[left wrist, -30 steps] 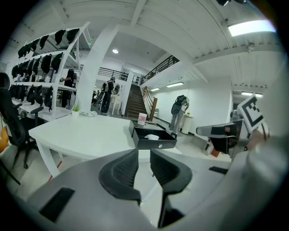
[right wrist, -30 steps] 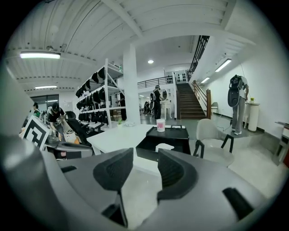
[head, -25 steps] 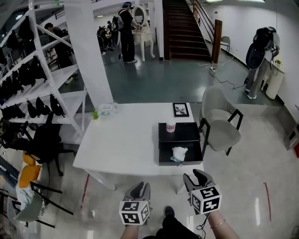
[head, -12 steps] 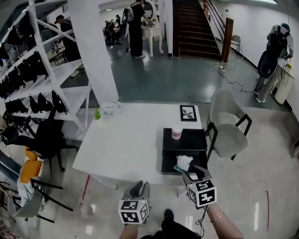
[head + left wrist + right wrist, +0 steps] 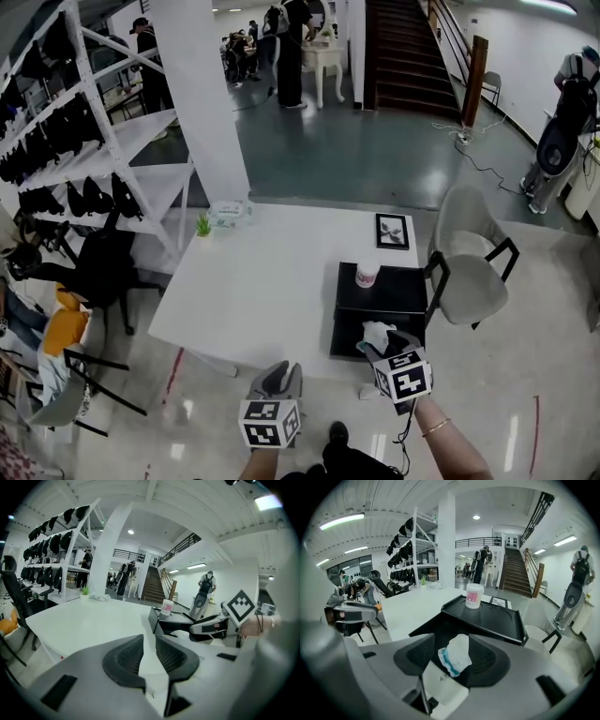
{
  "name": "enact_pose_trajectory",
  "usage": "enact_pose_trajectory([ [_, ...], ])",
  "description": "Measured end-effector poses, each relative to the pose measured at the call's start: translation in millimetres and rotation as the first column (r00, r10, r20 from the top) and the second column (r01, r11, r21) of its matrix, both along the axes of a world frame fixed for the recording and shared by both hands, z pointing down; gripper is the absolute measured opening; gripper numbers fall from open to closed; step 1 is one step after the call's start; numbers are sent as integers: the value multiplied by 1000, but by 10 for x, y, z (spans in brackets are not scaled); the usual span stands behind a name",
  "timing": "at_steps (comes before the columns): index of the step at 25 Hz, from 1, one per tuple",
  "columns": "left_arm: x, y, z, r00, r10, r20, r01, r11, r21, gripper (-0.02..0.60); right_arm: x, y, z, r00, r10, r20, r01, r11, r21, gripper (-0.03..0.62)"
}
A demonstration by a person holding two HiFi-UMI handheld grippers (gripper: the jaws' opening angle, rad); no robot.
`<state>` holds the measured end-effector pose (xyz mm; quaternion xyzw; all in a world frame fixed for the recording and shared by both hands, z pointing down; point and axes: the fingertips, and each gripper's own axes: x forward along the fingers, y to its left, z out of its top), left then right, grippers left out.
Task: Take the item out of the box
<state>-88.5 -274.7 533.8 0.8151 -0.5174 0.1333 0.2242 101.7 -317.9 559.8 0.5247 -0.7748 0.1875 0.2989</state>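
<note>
Right fingers [image 5: 417, 658] wider, boxed packet [image 5: 452, 656] between

Box [image 5: 398, 292]: black, right of centre.
Item [image 5: 453, 655]: white, blue edge.
Table [image 5: 262, 281]: white.
Cup [image 5: 367, 274]: white, pink label.
Left gripper [image 5: 278, 377], right gripper [image 5: 392, 345]: grey; cubes with black-and-white squares.
Chair [image 5: 469, 272]: pale grey, black frame.

Head view: high above the white table [image 5: 253, 281], facing forward and steeply down; left gripper [image 5: 277, 377] and right gripper [image 5: 391, 345] at 6 o'clock.
Left gripper view: low at the table's near edge, facing across it; right gripper at 3 o'clock.
Right gripper view: close over the black box [image 5: 349, 330]; left gripper at 9 o'clock.
Shared: table, box, cup [image 5: 367, 274].
</note>
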Motion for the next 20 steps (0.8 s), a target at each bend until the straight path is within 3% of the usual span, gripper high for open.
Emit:
enact_pose_trajectory([
  [20, -129, -159, 84, 998, -65, 1, 65, 997, -29, 77, -65, -296, 539, 992, -94, -82, 75, 975, -209, 351],
])
